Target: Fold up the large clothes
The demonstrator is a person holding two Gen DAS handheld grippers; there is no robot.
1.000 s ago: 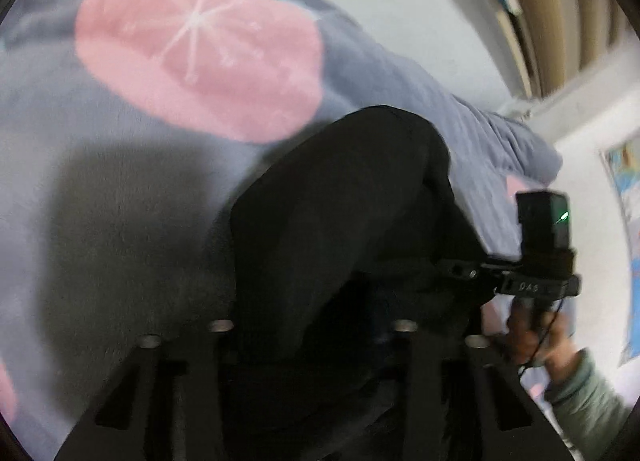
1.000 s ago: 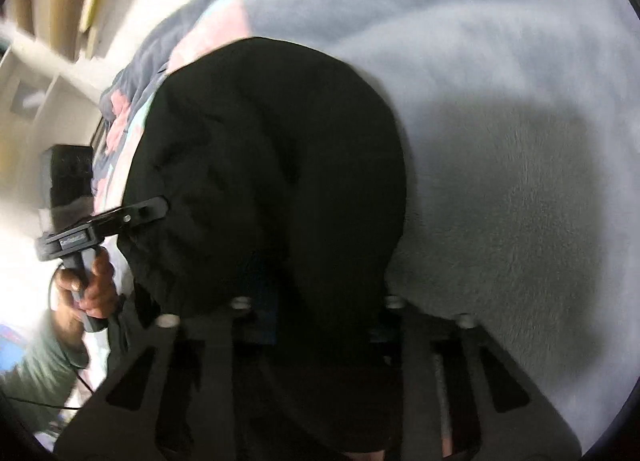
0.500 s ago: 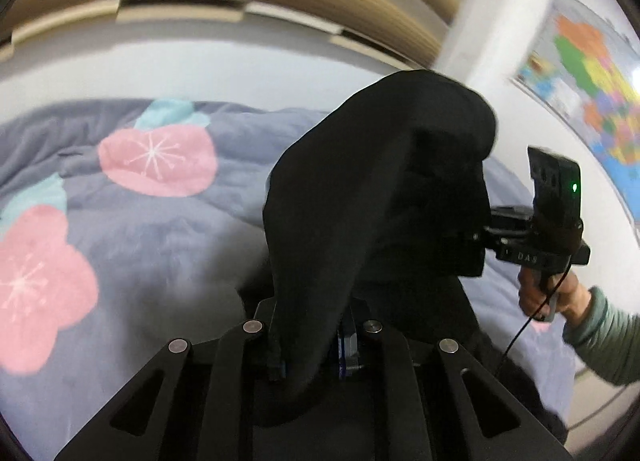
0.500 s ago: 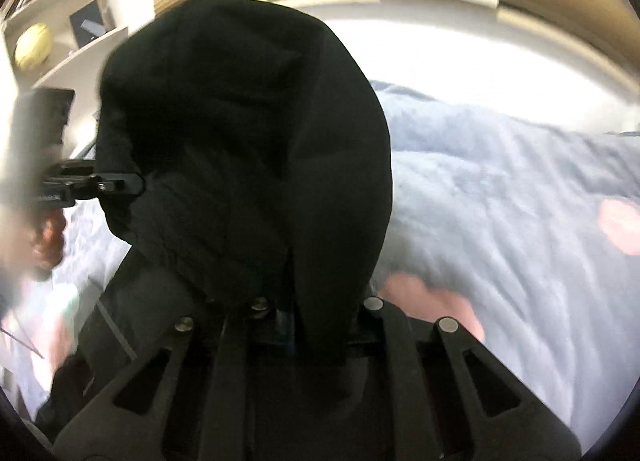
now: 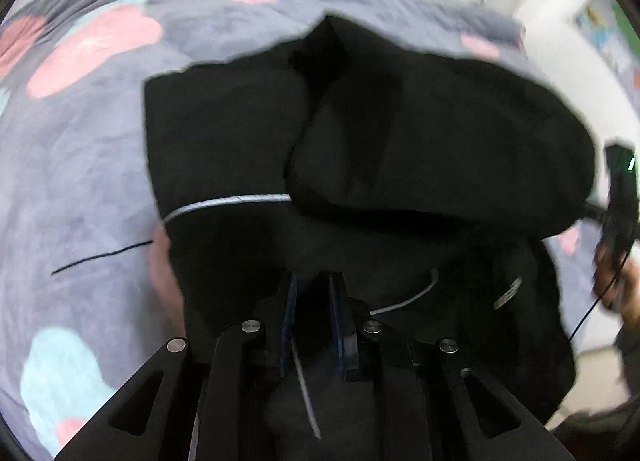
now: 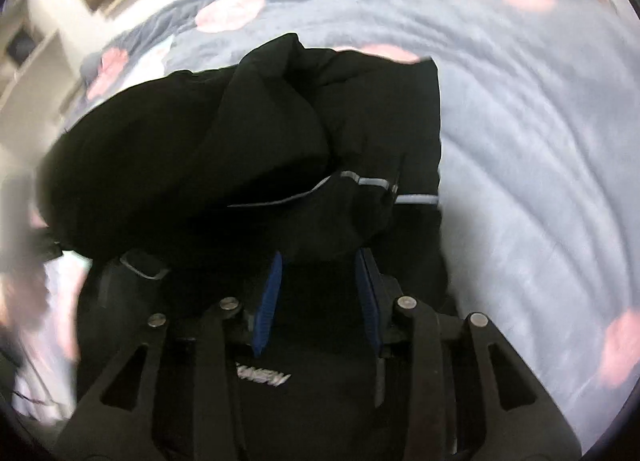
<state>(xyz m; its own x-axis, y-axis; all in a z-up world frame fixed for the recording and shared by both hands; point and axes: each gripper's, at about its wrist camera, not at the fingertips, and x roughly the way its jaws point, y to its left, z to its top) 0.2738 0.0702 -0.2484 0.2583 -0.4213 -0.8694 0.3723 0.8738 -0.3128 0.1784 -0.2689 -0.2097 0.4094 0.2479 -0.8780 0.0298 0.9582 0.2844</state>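
Note:
A black jacket (image 5: 400, 149) with thin reflective piping lies on the bed, one part doubled over the rest. My left gripper (image 5: 312, 281) sits at its near edge, blue pads close together with black cloth and a grey strip pinched between them. In the right wrist view the same jacket (image 6: 200, 149) fills the middle. My right gripper (image 6: 319, 257) is over its near edge, and its jaws are opening: the blue pads stand well apart with cloth below them, not pressed. The right gripper's body (image 5: 620, 197) shows blurred at the edge of the left wrist view.
A grey-lilac bedspread (image 5: 80, 165) with pink and teal flowers spreads around the jacket, broad and bare on the right (image 6: 540, 141). A thin dark cord (image 5: 100, 255) lies on it. A shelf (image 6: 24, 49) and a wall map (image 5: 600, 29) stand beyond the bed.
Half a second ago both grippers held the jacket's edge up in the air. Now it has come down, folded over onto the rest. The right pads have parted; the left pads stay close.

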